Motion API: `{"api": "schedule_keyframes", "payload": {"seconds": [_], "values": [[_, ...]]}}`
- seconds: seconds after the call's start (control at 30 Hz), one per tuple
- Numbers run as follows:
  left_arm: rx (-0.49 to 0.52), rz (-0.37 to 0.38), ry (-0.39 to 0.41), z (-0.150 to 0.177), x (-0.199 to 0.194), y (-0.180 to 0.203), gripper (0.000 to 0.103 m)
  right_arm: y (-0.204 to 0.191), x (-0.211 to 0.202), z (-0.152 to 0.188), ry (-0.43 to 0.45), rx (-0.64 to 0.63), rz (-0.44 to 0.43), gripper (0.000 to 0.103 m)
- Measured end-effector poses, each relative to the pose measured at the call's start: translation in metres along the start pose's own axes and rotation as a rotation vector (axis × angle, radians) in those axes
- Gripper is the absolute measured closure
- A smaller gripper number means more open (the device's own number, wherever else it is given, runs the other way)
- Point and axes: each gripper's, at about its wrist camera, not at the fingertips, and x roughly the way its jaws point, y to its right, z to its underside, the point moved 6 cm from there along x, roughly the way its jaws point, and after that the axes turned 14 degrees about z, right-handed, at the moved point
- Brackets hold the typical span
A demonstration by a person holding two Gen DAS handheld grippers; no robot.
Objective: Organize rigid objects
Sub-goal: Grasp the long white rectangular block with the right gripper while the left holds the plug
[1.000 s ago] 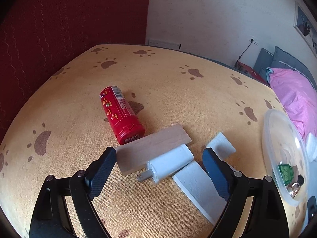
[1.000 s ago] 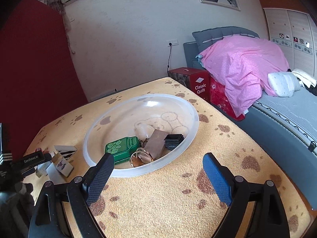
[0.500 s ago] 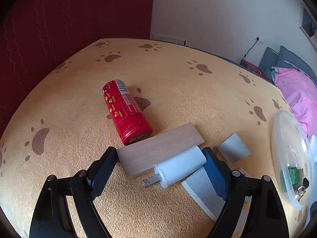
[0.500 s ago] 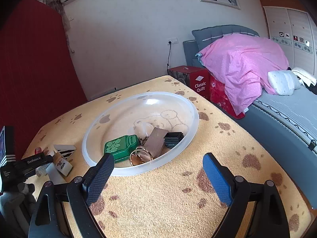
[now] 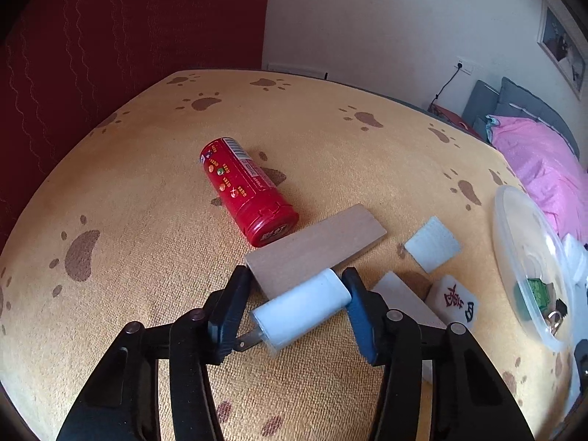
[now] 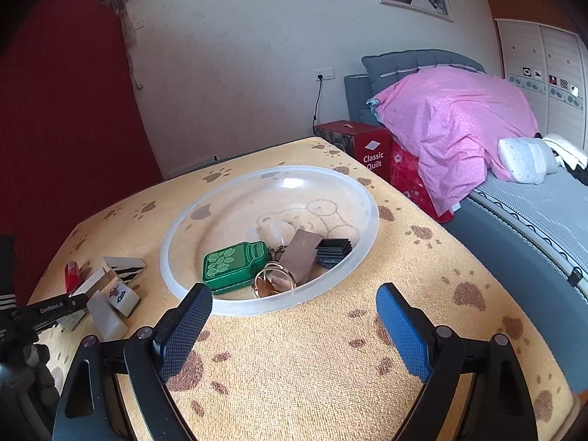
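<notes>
My left gripper (image 5: 294, 305) is shut on a white charger plug (image 5: 299, 307), its metal prongs pointing left against the left finger. Just beyond lie a wooden block (image 5: 316, 248) and a red can (image 5: 246, 191) on its side. A mahjong tile (image 5: 457, 299), a white slab (image 5: 402, 296) and a pale square piece (image 5: 431, 244) lie to the right. A clear plastic bowl (image 6: 364, 198) holds a green bottle-shaped tin (image 6: 235, 264), rings, a brown piece and a black part. My right gripper (image 6: 294, 327) is open and empty, just in front of the bowl.
The table has a yellow paw-print cloth (image 6: 312, 367). A red wall stands to the left. A bed with a pink quilt (image 6: 459, 117) and a red box (image 6: 367, 147) are beyond the table's right edge. The bowl's rim also shows in the left wrist view (image 5: 509, 257).
My left gripper moved forward over the charger plug and its fingers closed on it. The right gripper stayed open and almost still.
</notes>
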Motion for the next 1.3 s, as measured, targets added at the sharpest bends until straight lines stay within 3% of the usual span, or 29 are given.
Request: {"api": "schedule_keyframes", "payload": {"seconds": [0.27,0.5,0.73,1.0,1.3], "values": [[0.032,0.065,-0.012,0.014,-0.018,-0.001,0.056,-0.034,-0.015,0.006,-0.018,-0.063,-0.072,0.009],[0.040,0.098,-0.001,0.020,-0.036,-0.010,0.056,-0.079,-0.021,0.019,-0.086,-0.142,-0.176,0.009],[0.039,0.106,0.004,0.026,-0.047,-0.027,0.056,-0.120,-0.018,0.043,-0.254,-0.166,-0.296,0.009],[0.052,0.083,0.034,0.025,-0.064,-0.049,0.056,-0.156,-0.024,0.058,-0.346,-0.169,-0.353,0.009],[0.035,0.074,0.069,0.024,-0.076,-0.068,0.056,-0.185,-0.010,0.057,-0.359,-0.138,-0.308,0.008]]}}
